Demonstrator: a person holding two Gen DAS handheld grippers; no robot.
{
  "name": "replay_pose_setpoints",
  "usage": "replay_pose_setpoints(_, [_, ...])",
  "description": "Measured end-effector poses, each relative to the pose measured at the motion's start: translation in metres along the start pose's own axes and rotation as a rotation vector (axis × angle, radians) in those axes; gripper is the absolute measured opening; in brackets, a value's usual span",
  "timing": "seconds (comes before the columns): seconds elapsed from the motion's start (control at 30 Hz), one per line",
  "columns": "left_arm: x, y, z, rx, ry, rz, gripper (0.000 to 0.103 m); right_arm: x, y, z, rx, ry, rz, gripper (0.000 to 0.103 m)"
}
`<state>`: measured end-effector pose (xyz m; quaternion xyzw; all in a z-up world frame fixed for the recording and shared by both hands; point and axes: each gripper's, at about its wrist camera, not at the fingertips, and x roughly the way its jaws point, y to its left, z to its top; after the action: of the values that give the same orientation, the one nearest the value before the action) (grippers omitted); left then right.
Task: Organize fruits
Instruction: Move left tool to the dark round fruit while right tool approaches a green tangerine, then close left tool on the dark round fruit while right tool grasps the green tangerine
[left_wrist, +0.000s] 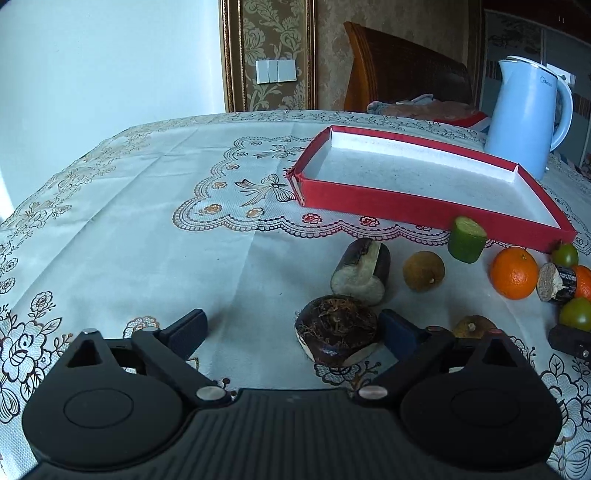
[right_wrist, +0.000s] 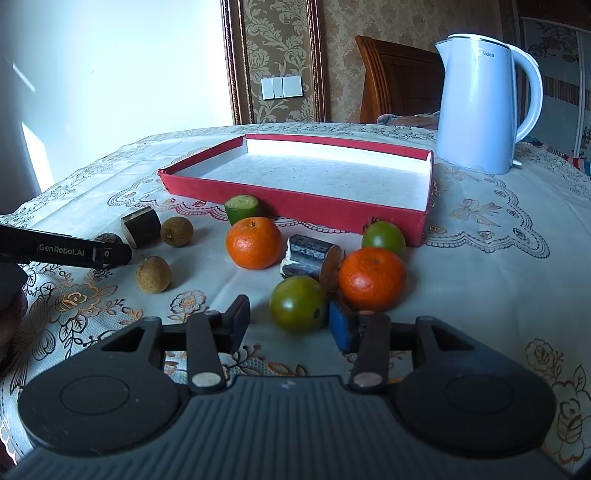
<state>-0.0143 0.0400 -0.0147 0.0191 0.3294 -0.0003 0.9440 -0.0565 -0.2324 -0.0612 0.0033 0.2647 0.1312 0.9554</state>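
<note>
Floral tablecloth (right_wrist: 480, 258) spreads toward damask wallpaper (right_wrist: 280, 44) and switches (right_wrist: 281, 88).

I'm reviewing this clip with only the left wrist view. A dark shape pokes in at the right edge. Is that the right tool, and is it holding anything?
Observer: It looks like it. In the right wrist view the right tool is open and grips nothing. A green fruit lies just ahead, between its tips.
Operator: I see an orange sliver behind the dark cane piece on the right. Is that another fruit?
Observer: Yes, a whole second orange, right beside that dark cane piece and apparently touching it.
</note>
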Motion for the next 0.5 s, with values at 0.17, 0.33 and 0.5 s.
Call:
replay_pose_setpoints(0.17, [-0.0042,-0.0038,-0.0009,0.032,-0.020,-0.025,0.070,0.0001,0.0008,-0.0003,-0.003,0.000,-0.001,0.044])
replay_pose_setpoints(0.33, [-0.0072,-0.0078,-0.0027,0.054,-0.034,-0.063,0.043,-0.0002,0.0013,-0.0002,-0.004,-0.001,-0.002,0.044])
replay_pose_setpoints(0.5, [-0.0072,-0.0042,-0.0019,0.020,-0.036,-0.077,0.043,-0.0012,0.0006,-0.0007,-0.002,-0.006,0.003,0.044])
